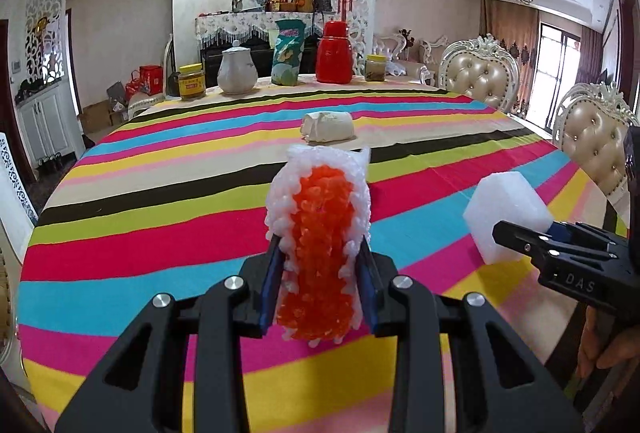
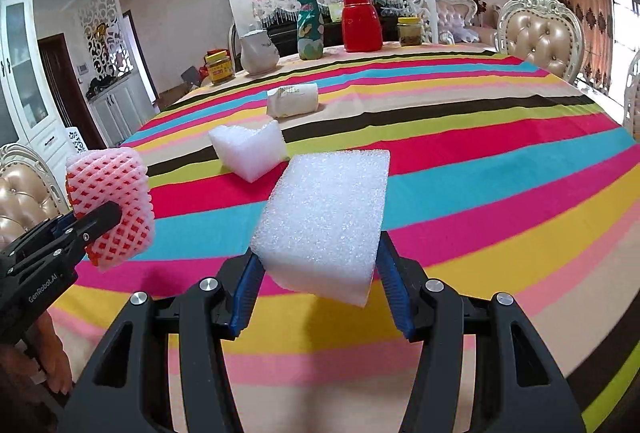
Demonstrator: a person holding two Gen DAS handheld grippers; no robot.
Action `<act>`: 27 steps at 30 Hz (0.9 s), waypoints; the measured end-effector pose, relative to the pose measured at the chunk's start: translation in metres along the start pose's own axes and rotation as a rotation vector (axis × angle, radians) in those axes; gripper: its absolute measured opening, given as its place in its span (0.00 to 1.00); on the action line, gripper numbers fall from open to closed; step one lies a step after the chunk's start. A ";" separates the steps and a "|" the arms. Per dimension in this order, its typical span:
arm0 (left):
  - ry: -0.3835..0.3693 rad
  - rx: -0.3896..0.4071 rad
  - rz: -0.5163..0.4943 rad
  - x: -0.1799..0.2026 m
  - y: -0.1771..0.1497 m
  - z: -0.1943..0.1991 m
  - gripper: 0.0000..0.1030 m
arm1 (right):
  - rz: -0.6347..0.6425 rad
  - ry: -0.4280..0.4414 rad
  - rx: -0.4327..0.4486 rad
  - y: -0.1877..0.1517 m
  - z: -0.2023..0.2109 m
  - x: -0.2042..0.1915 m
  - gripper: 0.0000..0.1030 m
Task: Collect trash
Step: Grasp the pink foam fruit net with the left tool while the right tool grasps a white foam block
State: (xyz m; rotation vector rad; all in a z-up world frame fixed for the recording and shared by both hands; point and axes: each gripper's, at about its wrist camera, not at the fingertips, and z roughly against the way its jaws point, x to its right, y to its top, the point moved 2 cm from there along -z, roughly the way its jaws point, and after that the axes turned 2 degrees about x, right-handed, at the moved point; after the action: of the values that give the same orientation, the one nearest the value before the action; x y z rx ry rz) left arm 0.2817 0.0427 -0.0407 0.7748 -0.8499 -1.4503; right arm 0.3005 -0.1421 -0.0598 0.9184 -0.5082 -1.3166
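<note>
My left gripper (image 1: 320,261) is shut on a red-and-white foam fruit net (image 1: 320,229), held up above the striped tablecloth (image 1: 160,217). My right gripper (image 2: 320,269) is shut on a white foam block (image 2: 324,217), also lifted off the table. Each wrist view shows the other gripper: the right gripper (image 1: 520,237) with its block (image 1: 506,209) at the right, the left gripper (image 2: 100,223) with its net (image 2: 110,201) at the left. A notched white foam piece (image 2: 250,149) and a rolled white wrapper (image 2: 294,99) lie on the table further ahead.
Along the far table edge stand a yellow-lidded jar (image 1: 192,81), a white teapot (image 1: 237,71), a green bag (image 1: 287,53), a red flask (image 1: 334,53) and another jar (image 1: 376,67). Padded chairs (image 1: 476,77) ring the right side. A person's hand (image 1: 608,349) holds the right gripper.
</note>
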 end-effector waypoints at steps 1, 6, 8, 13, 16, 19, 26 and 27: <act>-0.003 0.003 -0.004 0.003 -0.001 0.003 0.32 | 0.000 -0.001 0.004 -0.002 0.005 0.001 0.51; -0.018 0.024 -0.028 0.020 -0.005 0.019 0.32 | 0.006 -0.006 0.024 -0.011 0.028 0.009 0.51; -0.024 0.033 -0.038 0.028 -0.007 0.024 0.32 | 0.010 -0.013 0.038 -0.014 0.038 0.012 0.51; -0.056 0.036 -0.067 0.054 -0.013 0.032 0.32 | 0.006 -0.033 0.069 -0.020 0.065 0.028 0.51; -0.077 0.034 -0.092 0.069 -0.017 0.034 0.32 | 0.002 -0.049 0.081 -0.026 0.079 0.038 0.51; -0.101 0.031 -0.112 0.086 -0.020 0.035 0.32 | -0.013 -0.057 0.090 -0.032 0.092 0.050 0.51; -0.155 0.020 -0.164 0.122 -0.028 0.037 0.32 | -0.042 -0.085 0.107 -0.047 0.116 0.077 0.51; -0.165 0.019 -0.172 0.129 -0.029 0.037 0.32 | -0.046 -0.090 0.108 -0.049 0.119 0.081 0.51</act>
State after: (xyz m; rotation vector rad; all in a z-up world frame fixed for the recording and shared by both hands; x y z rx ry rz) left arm 0.2288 -0.0833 -0.0438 0.7650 -0.9412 -1.6789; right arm 0.1973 -0.2529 -0.0456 0.9683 -0.6363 -1.3876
